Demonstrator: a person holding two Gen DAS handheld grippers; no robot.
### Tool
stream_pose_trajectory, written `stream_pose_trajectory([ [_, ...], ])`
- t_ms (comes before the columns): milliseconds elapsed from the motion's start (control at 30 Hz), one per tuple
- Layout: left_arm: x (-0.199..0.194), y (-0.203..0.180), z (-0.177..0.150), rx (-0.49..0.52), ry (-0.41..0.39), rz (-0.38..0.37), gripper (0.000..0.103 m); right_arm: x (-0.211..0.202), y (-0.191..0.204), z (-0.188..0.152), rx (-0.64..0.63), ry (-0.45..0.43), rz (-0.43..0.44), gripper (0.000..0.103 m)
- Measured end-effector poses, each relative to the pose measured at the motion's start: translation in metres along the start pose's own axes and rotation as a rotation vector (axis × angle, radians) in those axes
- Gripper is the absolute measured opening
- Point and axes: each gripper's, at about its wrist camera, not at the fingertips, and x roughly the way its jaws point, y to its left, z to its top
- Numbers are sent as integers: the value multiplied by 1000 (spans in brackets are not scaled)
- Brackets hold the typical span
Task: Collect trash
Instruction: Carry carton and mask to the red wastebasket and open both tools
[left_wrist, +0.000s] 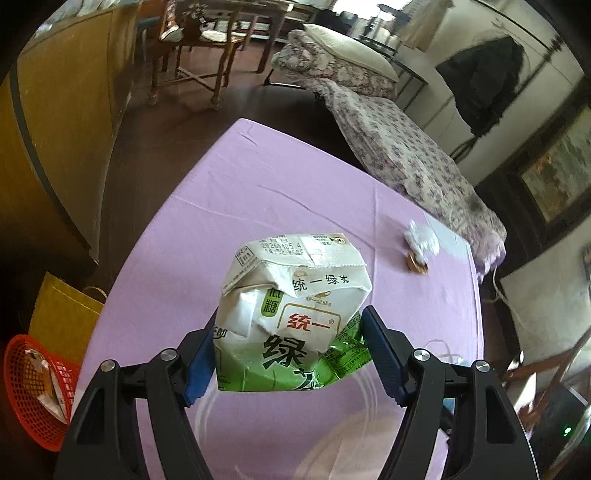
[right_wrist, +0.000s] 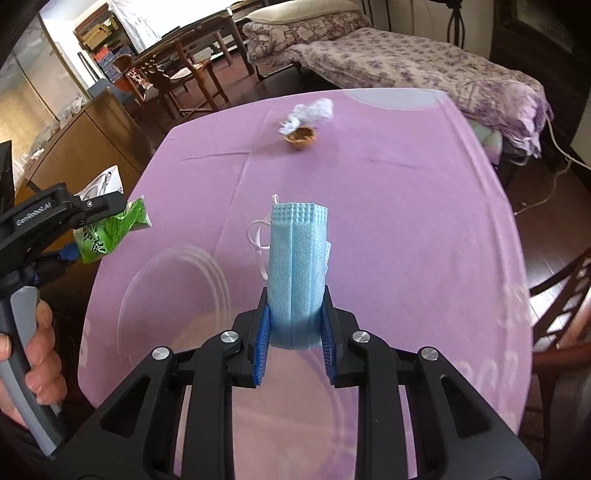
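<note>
My left gripper (left_wrist: 290, 332) is shut on a crumpled white and green tea carton (left_wrist: 291, 314) and holds it above the purple tablecloth (left_wrist: 240, 192). In the right wrist view the left gripper (right_wrist: 122, 210) and the carton (right_wrist: 110, 232) show at the table's left edge. My right gripper (right_wrist: 295, 306) is shut on a folded blue face mask (right_wrist: 295, 258), held above the cloth (right_wrist: 406, 221). A crumpled white tissue (right_wrist: 312, 110) and a brown nutshell (right_wrist: 300, 138) lie at the far side of the table; they also show in the left wrist view as the tissue (left_wrist: 423, 238) and the nutshell (left_wrist: 417, 266).
A red mesh basket (left_wrist: 22, 410) holding some wrappers stands on the floor left of the table, beside a yellow bag (left_wrist: 62, 314). A bed with a floral cover (right_wrist: 424, 74) lies beyond the table. Wooden chairs (right_wrist: 173, 81) stand at the back, another chair (right_wrist: 561, 306) at the right.
</note>
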Motion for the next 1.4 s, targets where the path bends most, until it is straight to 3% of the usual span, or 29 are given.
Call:
stream_pose_trajectory([
  [267, -39, 4, -27, 64, -43, 6, 72, -25, 1, -20, -39, -28, 20, 25],
  [700, -96, 61, -42, 11, -100, 14, 72, -34, 68, -35, -158, -13, 82, 25],
  [1000, -124, 135, -48, -114, -129, 29, 72, -45, 143, -39, -307, -13, 149, 25],
  [1400, -158, 258, -76, -295, -160, 155, 72, -45, 266, -53, -468, 45, 297, 25],
])
